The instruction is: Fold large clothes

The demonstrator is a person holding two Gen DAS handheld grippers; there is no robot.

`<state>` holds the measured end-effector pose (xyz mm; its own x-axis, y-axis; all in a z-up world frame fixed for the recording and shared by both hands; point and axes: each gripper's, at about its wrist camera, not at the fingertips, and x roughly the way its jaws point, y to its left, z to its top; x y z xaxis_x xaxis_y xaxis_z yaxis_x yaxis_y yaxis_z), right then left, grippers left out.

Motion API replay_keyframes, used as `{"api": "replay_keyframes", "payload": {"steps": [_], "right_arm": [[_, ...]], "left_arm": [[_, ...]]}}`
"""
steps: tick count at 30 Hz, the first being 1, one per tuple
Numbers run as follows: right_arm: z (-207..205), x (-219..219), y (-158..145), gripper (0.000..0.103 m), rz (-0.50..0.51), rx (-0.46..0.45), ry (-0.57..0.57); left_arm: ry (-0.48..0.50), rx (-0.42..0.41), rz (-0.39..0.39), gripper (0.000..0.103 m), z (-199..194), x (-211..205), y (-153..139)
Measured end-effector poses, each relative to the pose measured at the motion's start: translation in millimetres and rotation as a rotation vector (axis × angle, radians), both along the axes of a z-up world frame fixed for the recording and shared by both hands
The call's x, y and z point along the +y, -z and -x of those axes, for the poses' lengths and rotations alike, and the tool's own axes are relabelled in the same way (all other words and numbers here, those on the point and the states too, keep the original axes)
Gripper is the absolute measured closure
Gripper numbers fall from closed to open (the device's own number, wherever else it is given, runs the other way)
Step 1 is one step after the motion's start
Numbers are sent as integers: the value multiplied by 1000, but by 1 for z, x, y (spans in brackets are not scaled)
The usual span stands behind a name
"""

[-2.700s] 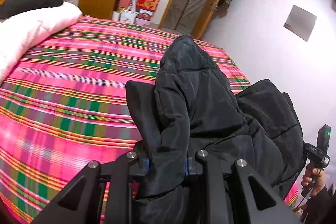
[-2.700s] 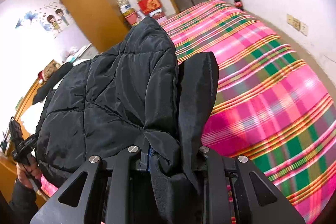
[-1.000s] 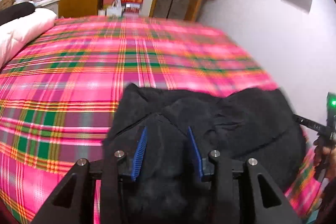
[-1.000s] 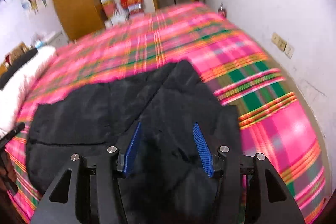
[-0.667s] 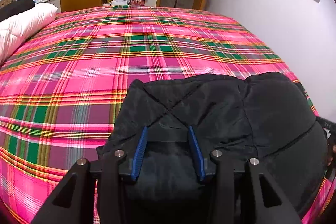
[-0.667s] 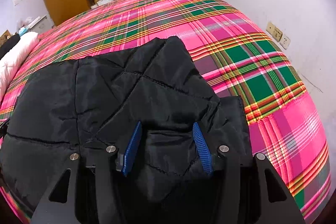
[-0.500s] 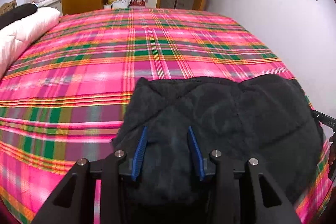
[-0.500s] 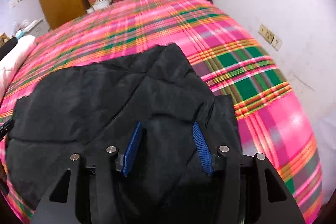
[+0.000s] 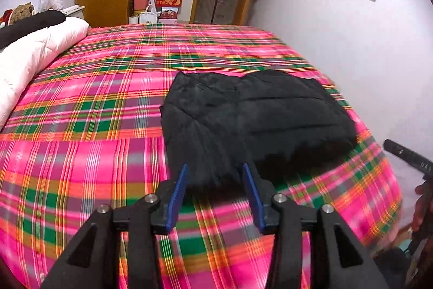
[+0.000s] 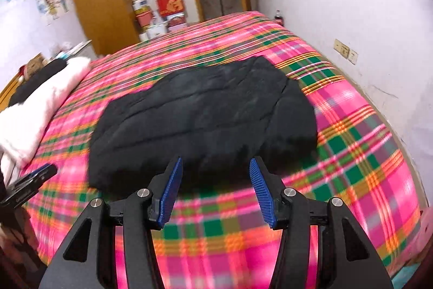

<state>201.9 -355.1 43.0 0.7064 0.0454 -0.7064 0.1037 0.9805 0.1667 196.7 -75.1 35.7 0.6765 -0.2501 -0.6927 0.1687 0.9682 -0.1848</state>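
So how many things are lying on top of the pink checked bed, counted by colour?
Black: 2, the folded black padded jacket and a black bundle on the quilt
White: 1, the white quilt
Total: 3, all on the plaid bed cover

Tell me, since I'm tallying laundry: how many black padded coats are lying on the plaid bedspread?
1. The black padded coat lies folded on the plaid bedspread near the bed's wall-side front corner. A dark item sits on the white quilt; what it is cannot be told.
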Motion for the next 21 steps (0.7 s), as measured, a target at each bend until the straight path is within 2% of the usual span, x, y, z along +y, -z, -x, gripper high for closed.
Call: {"api": "replay_keyframes", "payload": {"steps": [2,6,11,21], "right_arm": [[25,16,-6,40,6,-12,-15],[70,45,-11,39,29,-31,-38],[102,63,-8,39,41,-11,-38],[125,63,-2,39,100,10,-23]], "left_arm": [[0,-12,1,48,25,2,-7],[5,-19,-20,44,69,3,-14],[14,-13,-43,42,106,-1,-16],[41,71,-100,42,128,-18,1]]}}
